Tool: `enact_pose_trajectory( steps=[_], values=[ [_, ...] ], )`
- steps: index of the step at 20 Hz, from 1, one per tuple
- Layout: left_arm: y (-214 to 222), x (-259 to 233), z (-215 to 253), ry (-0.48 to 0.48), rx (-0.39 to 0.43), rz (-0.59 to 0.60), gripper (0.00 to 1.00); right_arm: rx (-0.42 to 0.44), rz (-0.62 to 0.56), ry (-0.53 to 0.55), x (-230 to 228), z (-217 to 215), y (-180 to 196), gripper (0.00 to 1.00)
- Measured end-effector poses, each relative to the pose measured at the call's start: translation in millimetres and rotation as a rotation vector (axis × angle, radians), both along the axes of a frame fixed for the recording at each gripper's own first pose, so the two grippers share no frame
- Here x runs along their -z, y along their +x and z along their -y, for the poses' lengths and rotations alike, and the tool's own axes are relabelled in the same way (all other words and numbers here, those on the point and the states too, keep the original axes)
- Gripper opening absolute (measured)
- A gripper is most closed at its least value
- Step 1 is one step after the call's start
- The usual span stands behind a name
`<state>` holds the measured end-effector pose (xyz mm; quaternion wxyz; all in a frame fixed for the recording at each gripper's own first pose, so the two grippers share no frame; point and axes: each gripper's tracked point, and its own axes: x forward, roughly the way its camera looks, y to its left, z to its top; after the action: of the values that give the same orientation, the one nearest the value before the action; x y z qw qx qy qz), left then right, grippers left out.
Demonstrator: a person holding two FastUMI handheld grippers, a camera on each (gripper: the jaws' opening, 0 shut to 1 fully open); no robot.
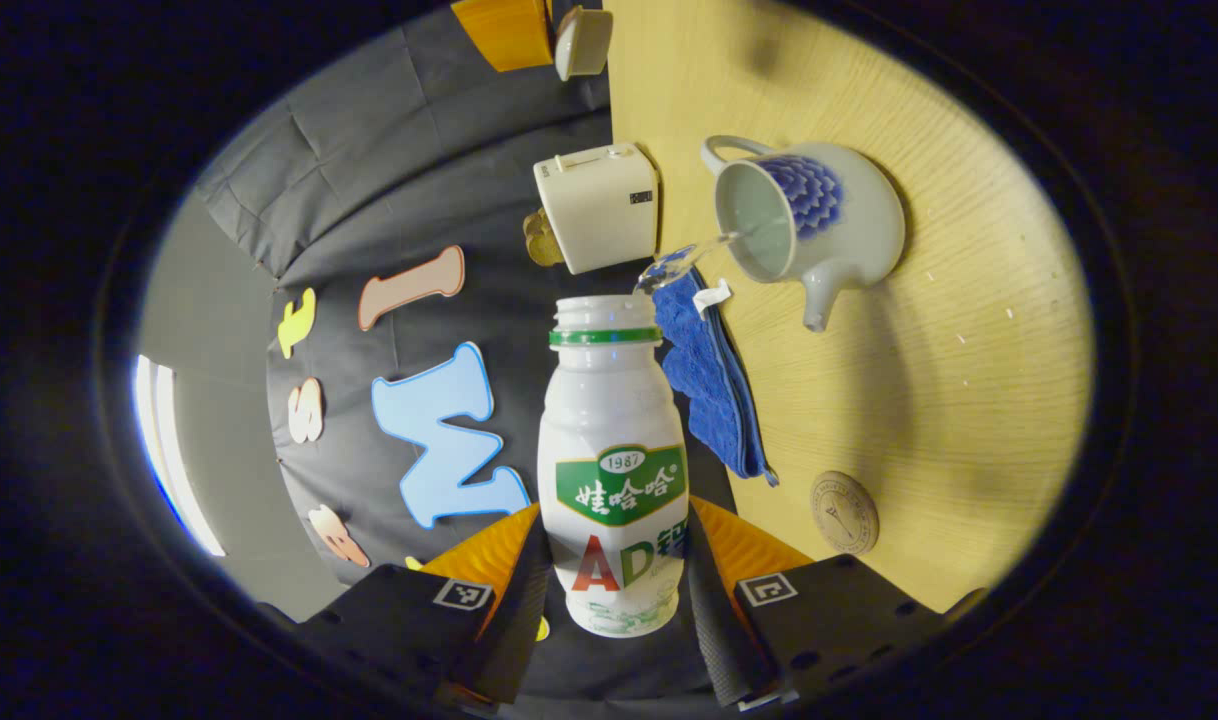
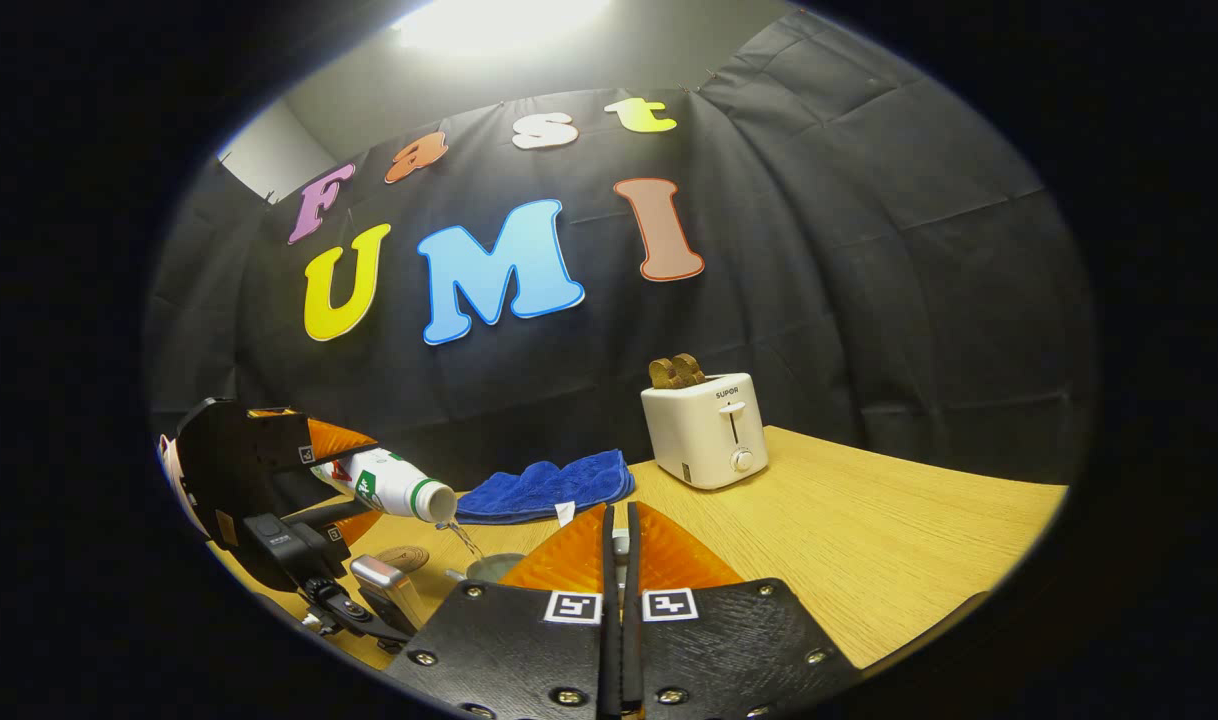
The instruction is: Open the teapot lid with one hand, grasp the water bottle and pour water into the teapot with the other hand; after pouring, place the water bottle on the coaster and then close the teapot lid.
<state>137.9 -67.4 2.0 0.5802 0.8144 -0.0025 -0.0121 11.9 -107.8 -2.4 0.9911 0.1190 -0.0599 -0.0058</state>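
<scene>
Your left hand-held gripper (image 1: 614, 590) pinches the water bottle (image 1: 614, 470), label "1987" and "AD", tipped so water runs into the open teapot (image 1: 809, 225) on the worktop (image 1: 969, 400). Your right hand-held gripper (image 2: 617, 560) is pressed nearly together on something small I cannot identify. The toaster (image 2: 707, 430) reads "SUPOR".

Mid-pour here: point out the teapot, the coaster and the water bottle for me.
teapot (image 1: 849, 225), left gripper view, on its side wall.
coaster (image 1: 844, 512), left gripper view, on its top face.
water bottle (image 1: 614, 470), left gripper view, on its label.
</scene>
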Motion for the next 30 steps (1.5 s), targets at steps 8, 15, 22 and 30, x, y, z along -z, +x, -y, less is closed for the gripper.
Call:
enact_pose_trajectory(
  steps=[8, 15, 22, 30],
  values=[
    [1, -5, 4, 0.062, 0.016, -0.004, 0.79, -0.003, -0.004, -0.001, 0, -2, 0, 0.01],
    [3, -9, 9, 0.12, 0.037, -0.003, 0.75, -0.004, -0.004, -0.001, -1, -1, 0, 0.0],
    [8, -14, 18, 0.199, 0.065, 0.002, 0.75, -0.007, -0.005, 0.001, -1, -2, 1, 0.0],
    [6, -16, 25, 0.294, 0.097, 0.018, 0.79, -0.01, -0.003, 0.004, -1, -2, 1, 0.01]
  ],
)
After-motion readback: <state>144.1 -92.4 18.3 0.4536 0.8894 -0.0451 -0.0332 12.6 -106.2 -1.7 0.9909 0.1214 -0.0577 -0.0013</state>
